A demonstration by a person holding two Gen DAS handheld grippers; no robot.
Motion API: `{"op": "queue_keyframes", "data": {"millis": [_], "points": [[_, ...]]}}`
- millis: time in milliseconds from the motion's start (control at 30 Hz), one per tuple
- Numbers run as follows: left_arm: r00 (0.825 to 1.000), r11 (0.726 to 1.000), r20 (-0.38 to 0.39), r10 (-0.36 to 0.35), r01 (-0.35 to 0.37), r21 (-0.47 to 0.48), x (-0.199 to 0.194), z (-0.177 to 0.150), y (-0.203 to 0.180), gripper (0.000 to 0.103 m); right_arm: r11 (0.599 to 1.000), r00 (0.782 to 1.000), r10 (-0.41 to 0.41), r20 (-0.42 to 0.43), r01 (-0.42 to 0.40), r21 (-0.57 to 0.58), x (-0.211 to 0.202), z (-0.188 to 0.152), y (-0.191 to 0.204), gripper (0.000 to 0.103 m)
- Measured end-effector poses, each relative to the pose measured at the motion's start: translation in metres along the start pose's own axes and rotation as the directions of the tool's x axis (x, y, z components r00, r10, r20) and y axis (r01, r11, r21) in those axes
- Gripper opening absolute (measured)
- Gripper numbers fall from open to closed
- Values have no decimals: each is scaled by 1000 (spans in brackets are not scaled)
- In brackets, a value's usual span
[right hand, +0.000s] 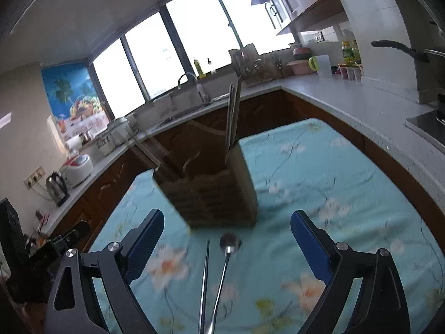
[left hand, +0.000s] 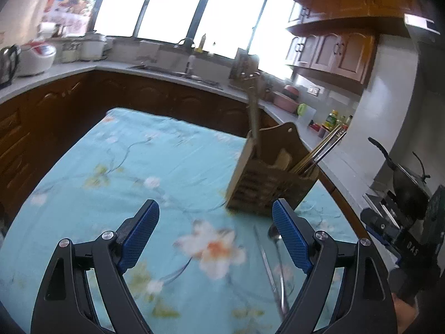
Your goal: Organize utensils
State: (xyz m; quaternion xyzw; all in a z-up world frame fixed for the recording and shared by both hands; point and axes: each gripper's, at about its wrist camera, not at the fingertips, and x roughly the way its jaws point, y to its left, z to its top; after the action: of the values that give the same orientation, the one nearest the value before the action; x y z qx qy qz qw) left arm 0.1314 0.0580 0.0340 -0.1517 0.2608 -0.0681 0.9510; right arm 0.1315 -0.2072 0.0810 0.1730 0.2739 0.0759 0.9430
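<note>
Hovering with jaws wide and empty, the right gripper (right hand: pixel 226 243) and left gripper (left hand: pixel 215 226) face a spoon (right hand: pixel 225 261) and chopstick (right hand: pixel 205 278) lying on the desk (right hand: pixel 319 167) near the wooden utensil holder (right hand: pixel 214 194), probably awaiting pickup.

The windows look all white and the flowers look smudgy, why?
Left wrist view: the windows are blown out by daylight; the flowered tablecloth and wooden utensil holder are smeared by motion blur. Right wrist view: the same glare, the fisheye bends the counter, and the spoon looks soft.
</note>
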Motion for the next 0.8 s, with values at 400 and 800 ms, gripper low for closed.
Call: {"op": "queue_keyframes", "data": {"millis": [400,800], "points": [[999,996,44,8,-11,83,-67,-27,2,86,997,1000,18,16,-17,-77,-63,-34,22,95],[967,982,235,98,-132,134,-105,-62,-18,103,968,945,-52,324,128,-218,-121,-67,48,103]]}}
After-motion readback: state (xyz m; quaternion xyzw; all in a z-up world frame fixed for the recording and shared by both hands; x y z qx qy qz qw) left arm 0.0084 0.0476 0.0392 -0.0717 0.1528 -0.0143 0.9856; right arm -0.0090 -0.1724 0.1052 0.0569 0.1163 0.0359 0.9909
